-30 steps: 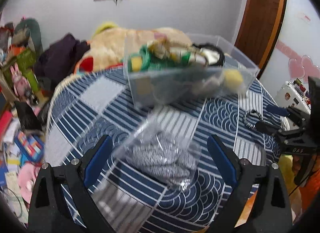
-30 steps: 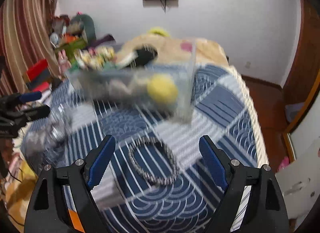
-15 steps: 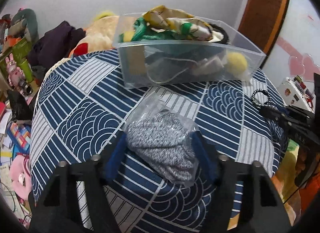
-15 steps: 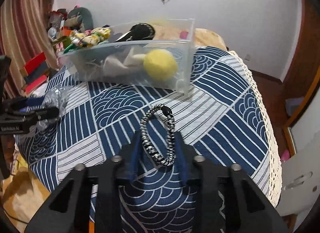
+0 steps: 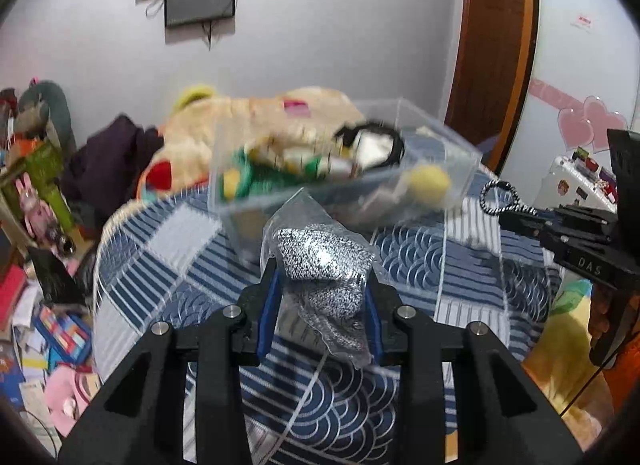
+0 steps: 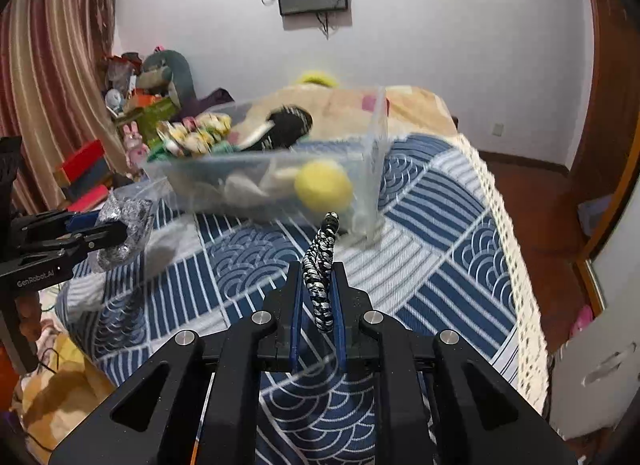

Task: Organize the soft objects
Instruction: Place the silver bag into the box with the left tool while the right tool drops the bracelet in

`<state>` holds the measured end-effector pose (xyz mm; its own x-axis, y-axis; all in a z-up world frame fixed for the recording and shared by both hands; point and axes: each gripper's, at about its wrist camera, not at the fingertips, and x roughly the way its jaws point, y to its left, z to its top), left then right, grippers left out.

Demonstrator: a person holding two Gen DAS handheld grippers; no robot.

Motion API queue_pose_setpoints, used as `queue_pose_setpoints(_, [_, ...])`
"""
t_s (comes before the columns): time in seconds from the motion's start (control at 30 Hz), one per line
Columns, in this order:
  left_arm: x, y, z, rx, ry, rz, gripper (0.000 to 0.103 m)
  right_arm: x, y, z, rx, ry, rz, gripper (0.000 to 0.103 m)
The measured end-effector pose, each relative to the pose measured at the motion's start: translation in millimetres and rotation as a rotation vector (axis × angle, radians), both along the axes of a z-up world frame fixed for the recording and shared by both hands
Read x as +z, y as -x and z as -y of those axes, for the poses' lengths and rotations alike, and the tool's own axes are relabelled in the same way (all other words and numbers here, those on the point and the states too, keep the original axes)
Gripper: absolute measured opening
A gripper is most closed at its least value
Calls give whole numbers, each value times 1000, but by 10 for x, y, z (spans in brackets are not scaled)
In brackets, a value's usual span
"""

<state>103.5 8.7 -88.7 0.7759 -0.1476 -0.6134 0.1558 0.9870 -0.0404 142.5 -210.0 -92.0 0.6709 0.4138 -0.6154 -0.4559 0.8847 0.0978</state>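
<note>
A clear plastic bin (image 5: 460, 169) with straight, see-through walls sits on the blue-and-white patterned bedspread (image 5: 168, 265), and it holds a loose heap: green and yellow printed fabric (image 5: 256, 173) toward its left end, a black-and-white soft item (image 5: 376, 141) on top near the middle, pale crumpled pieces below, and a round yellow ball (image 5: 430, 181) pressed against the right wall. The bin and its contents are blurred in both views, so finer detail is lost. In front of the bin, lifted clear of the bedspread, the left gripper (image 5: 320, 297) has its jaws squeezing a crinkly transparent plastic bag (image 5: 304, 213) from both sides; inside the bag is a speckled grey knit bundle (image 5: 324, 265), lumpy and soft, with the bag's loose top standing above the blue finger pads (image 5: 267, 309). Further right, the right gripper (image 6: 316, 297) has its jaws pressed nearly together on a black-and-white braided loop (image 6: 320, 281), a rope-like band with a mottled weave that rises upright out of the pads and ends in a small rounded bead at its top, held above the bedspread just in front of the bin's near corner. The bedspread carries wave-arc and stripe panels and a cream fringed edge (image 6: 516, 249) along its right side.
</note>
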Motion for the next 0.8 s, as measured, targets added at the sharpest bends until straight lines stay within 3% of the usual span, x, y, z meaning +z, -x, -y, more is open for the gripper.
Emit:
queue_pose_setpoints(0.37, [492,-201,-145,38,38,151,37,432,-94,-200,26,-44,124,12])
queue_pose_setpoints(0.6, [596,-429,-199,22,111,168,37,598,-312,-450,50,-66,169,12])
queue_pose_setpoints(0.8, [535,-701,-123,-10,132,129,37,581,-545,-676,80,-72,150,12])
